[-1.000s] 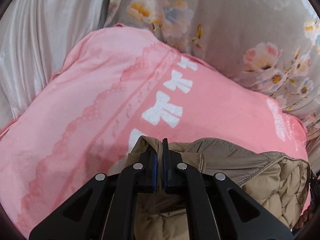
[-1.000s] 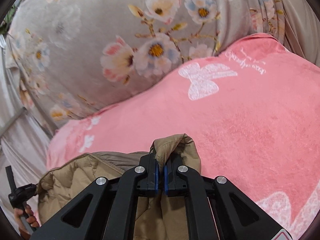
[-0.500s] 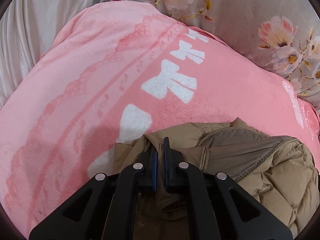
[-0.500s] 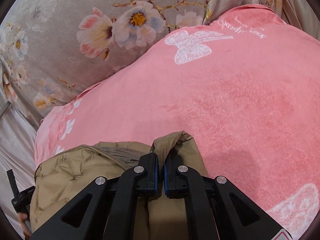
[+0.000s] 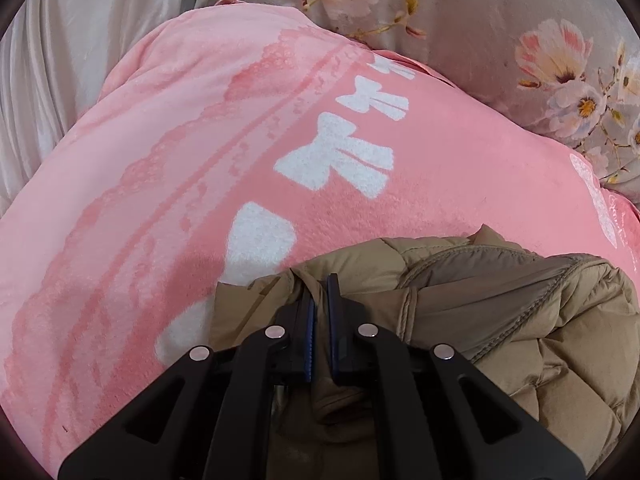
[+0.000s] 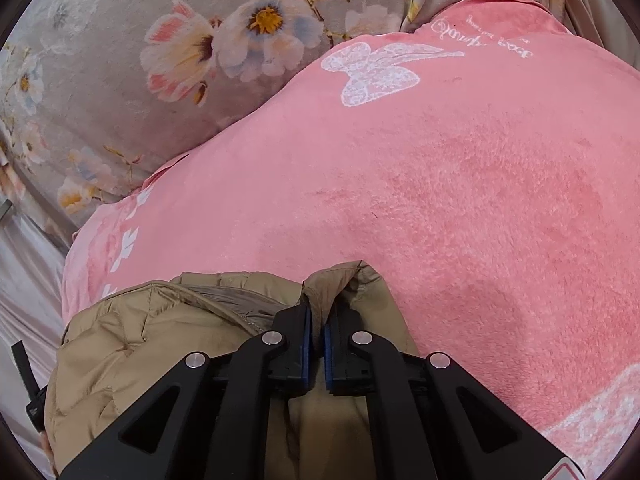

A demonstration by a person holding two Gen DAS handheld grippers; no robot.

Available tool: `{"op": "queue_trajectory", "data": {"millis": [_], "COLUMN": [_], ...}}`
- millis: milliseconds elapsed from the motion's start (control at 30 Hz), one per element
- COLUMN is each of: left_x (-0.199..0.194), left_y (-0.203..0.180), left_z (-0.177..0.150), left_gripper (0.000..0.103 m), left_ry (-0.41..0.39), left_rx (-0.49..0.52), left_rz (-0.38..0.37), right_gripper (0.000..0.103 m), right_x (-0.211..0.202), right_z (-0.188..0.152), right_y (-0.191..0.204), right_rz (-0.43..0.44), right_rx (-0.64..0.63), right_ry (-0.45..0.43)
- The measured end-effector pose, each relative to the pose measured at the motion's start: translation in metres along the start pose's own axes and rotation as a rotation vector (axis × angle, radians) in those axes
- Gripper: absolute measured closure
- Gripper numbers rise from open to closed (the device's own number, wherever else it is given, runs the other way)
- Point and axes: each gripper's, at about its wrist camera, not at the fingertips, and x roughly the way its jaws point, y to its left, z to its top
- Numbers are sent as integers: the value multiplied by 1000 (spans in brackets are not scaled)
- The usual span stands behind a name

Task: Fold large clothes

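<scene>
A tan quilted down jacket [image 5: 520, 320] lies bunched on a pink blanket [image 5: 180, 160] with white bow prints. My left gripper [image 5: 320, 292] is shut on a fold of the jacket's edge, low over the blanket. In the right wrist view the same jacket [image 6: 140, 340] fills the lower left, and my right gripper [image 6: 316, 316] is shut on another pinched fold of its edge. The jacket's lower part is hidden under both grippers.
The pink blanket [image 6: 460, 200] with a white butterfly print covers the surface. Behind it lies grey floral bedding [image 6: 160, 60], also seen in the left wrist view [image 5: 500, 20]. White satin fabric [image 5: 60, 40] is at the left. The other gripper's handle [image 6: 28, 392] shows at the far left edge.
Both grippers have moved forward and down with the jacket edge held. The jacket now spreads lower and flatter on the pink blanket, and the floral bedding has slid toward the top of both views.
</scene>
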Motion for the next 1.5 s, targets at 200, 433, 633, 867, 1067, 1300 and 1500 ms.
{"op": "queue_trajectory", "data": {"millis": [200,433,633,867,1067,1300,1500], "left_x": [2,0,-64,-177,-143,-54,-26], "left_y": [-4,4,42,26,-103,-163,-162], "left_z": [-1,2,24,61,53,27,15], "left_gripper": [97,96,59,46,46,52,51], "left_ry": [-14,-11,-64,-298,-154,34,43], "left_rx": [15,-24,-43,39,209,282,251], "left_rz": [17,-37,-32,67,-100,-87,-70], "right_gripper": [102,98,60,75,87,87,90], "right_x": [5,4,-79,-157,-97,-13,25], "right_z": [0,3,24,30,-7,-25,-28], "right_y": [0,-18,-51,31,167,190,168], "right_rz": [8,120,137,-14,85,39,22], "right_rx": [4,94,202,-75,-369,-435,-378], "right_ry": [16,34,-64,-224,-84,78,120]}}
